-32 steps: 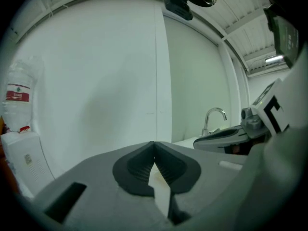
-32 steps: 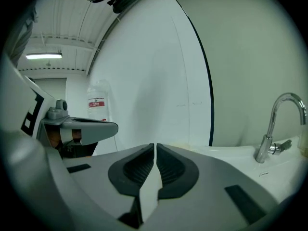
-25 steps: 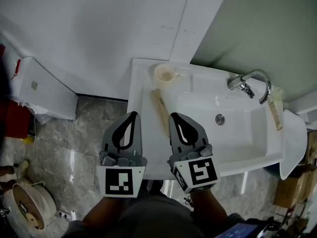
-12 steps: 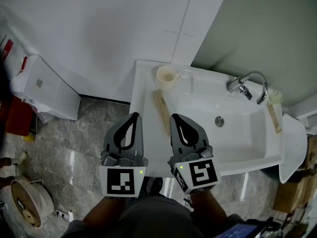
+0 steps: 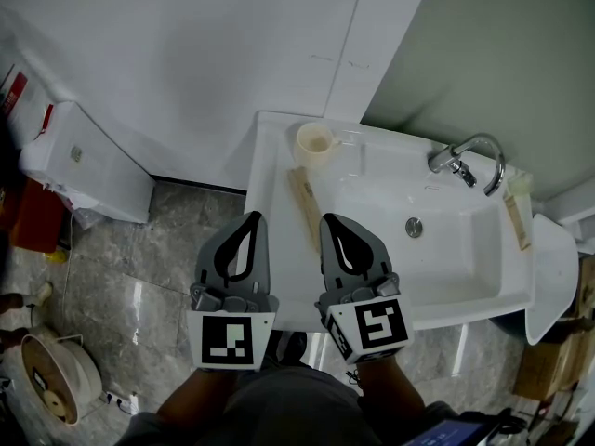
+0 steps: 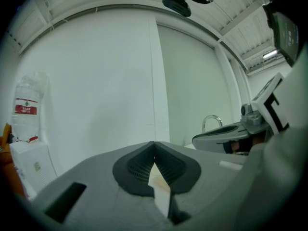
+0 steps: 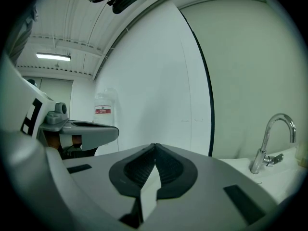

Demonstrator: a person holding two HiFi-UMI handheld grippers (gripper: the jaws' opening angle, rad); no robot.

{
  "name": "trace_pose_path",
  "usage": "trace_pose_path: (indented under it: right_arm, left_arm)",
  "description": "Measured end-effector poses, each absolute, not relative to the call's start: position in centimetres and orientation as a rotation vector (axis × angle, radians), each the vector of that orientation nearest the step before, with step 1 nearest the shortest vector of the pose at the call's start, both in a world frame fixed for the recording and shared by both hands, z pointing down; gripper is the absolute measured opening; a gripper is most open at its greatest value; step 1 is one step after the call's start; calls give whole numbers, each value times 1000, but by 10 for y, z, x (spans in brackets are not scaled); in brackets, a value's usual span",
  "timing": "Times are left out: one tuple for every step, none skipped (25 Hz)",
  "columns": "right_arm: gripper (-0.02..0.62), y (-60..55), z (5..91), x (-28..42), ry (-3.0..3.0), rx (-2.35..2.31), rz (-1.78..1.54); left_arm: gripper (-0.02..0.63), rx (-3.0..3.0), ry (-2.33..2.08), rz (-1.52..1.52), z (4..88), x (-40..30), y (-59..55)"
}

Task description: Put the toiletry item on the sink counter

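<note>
**Beige pack on the sink's left ledge, both tongs closed and empty**

The long beige toiletry pack (image 5: 303, 204) is a narrow, flat strip of pale tan with a lighter band down its length. It lies flat on the left ledge of the white sink counter (image 5: 270, 249), running at a slight slant from near the back to the front. It is just left of the basin's rim. No gripper holds it.

Behind its far end, near the wall, stands a round cream cup (image 5: 314, 139), upright and open at the top.

The right gripper (image 5: 327, 219) shows just right of the pack's near end in the head view. In its own view its jaws (image 7: 154, 146) meet at the tips with nothing between them. The left gripper (image 5: 253, 216) is to the left of the counter's edge, over the grey marble floor (image 5: 139, 277). Its jaws (image 6: 154, 143) are likewise pressed together and empty.

Across the basin, a curved chrome tap (image 5: 462, 161) rises at the back. A pale capped tube (image 5: 514, 210) lies on the right ledge beside it. A round metal drain (image 5: 414, 226) sits in the basin's floor. A white toilet tank (image 5: 79, 161) stands well to the left.
</note>
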State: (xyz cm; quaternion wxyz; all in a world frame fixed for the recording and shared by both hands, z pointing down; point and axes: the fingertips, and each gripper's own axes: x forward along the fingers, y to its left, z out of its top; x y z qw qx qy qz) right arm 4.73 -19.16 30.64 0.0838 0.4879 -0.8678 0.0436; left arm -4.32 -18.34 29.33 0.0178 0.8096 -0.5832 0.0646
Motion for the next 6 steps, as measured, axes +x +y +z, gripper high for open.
trace_pose_path:
  right_arm:
    - [14,-192,306,47,-2593,1457,128]
    - [14,-193,306,48,-2593,1457,131]
    - [14,-193,307,48,-2590,1456,137]
    - [14,-193,308,49,-2587,1455,143]
    - [14,-194,309,50,-2584,1454,146]
    - [14,-194,310,50,-2581,1454,149]
  left_arm:
    - [11,2514,-1810,202,294,-43,-184]
    - [11,2515,-1810,202,294,-42,-184]
    - [11,2516,-1809,202,294,-41,-185]
    - [11,2517,-1809,202,295,-40,-186]
    - [11,2519,-1809,203,295,-40,-186]
    - [11,2522,-1810,204,295,-39,-187]
